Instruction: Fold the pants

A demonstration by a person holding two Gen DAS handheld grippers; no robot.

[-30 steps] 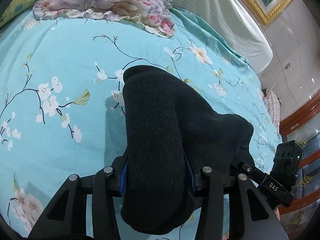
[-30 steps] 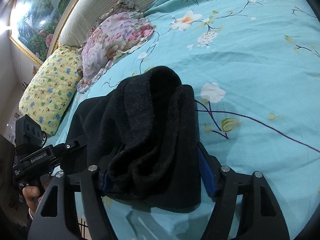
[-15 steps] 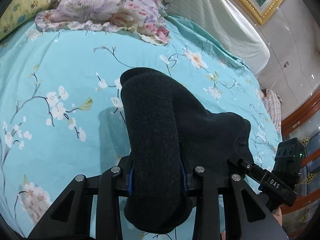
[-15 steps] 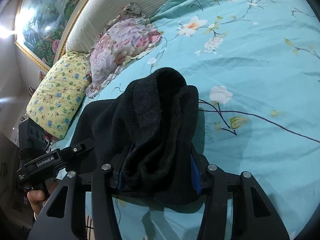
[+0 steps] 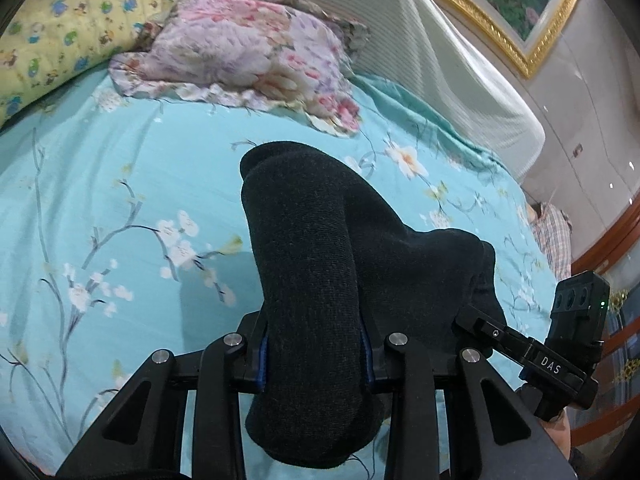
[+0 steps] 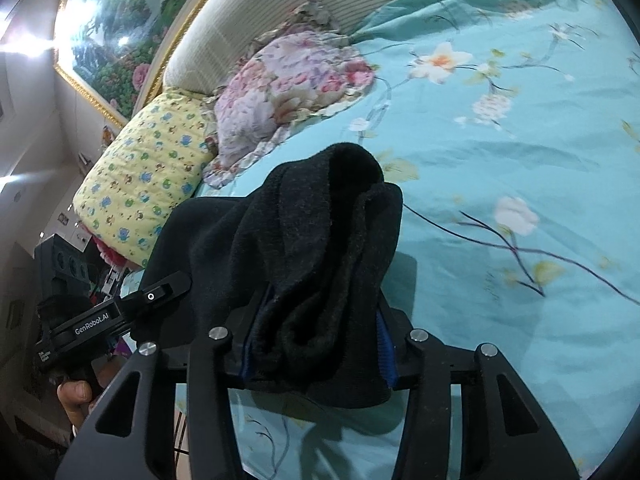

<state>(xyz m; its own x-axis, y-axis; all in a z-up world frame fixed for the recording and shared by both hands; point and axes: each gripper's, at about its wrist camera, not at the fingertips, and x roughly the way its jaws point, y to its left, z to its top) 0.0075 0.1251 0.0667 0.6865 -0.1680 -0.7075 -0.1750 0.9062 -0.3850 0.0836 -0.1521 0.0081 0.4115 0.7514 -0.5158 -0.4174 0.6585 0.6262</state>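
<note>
The black fleece pants (image 5: 308, 280) hang bunched between both grippers, lifted above the bed. My left gripper (image 5: 314, 356) is shut on a thick fold of the pants, which drapes over its fingers. My right gripper (image 6: 318, 344) is shut on another bunched fold of the pants (image 6: 320, 248). Each gripper shows in the other's view: the right one at the lower right of the left wrist view (image 5: 560, 364), the left one at the lower left of the right wrist view (image 6: 100, 320). The fingertips are hidden by cloth.
The bed has a turquoise flowered sheet (image 5: 120, 184). A pink floral pillow (image 5: 248, 56) and a yellow pillow (image 5: 52, 28) lie at the striped headboard (image 5: 420, 52). A framed painting (image 6: 120, 40) hangs above. Wooden furniture (image 5: 608, 248) stands to the right of the bed.
Both grippers have risen and tilted up with the pants, bringing the pillows and headboard further into view. The jaws have closed tighter on the folds.
</note>
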